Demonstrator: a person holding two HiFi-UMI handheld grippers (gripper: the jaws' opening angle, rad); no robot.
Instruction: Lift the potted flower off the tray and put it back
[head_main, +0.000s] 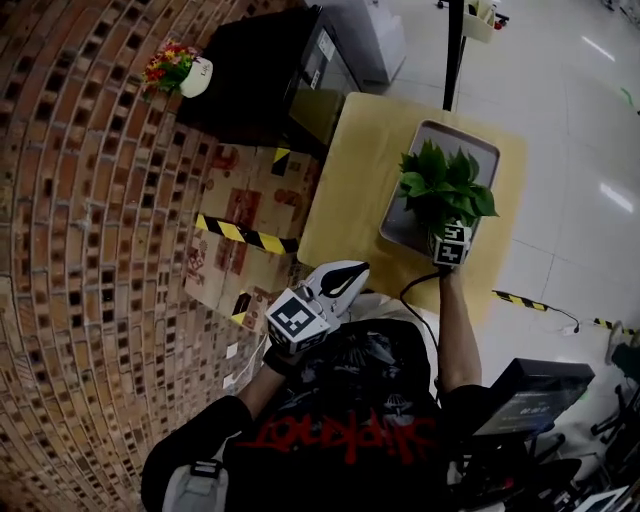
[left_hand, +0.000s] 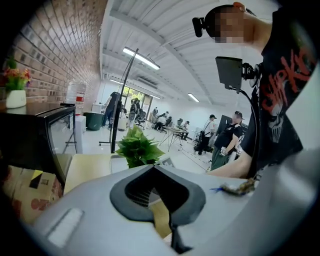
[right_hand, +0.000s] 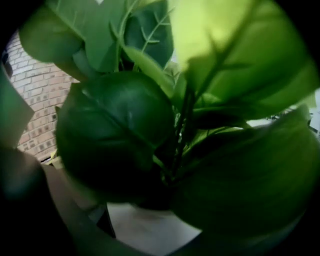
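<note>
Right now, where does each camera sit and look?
Head view: on the head, looking down at the green leafy potted plant on a grey tray; both arms show.
Left gripper view: on the left gripper, facing the plant over shut jaws; chest shows.
Right gripper view: on the right gripper, among leaves; no body.
All share the plant.

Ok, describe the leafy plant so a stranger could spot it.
Start at the pale table near the brick wall. A grey tray lies on it, the plant at its near end. It is all green leaves, unlike the red flowers on the black cabinet.
</note>
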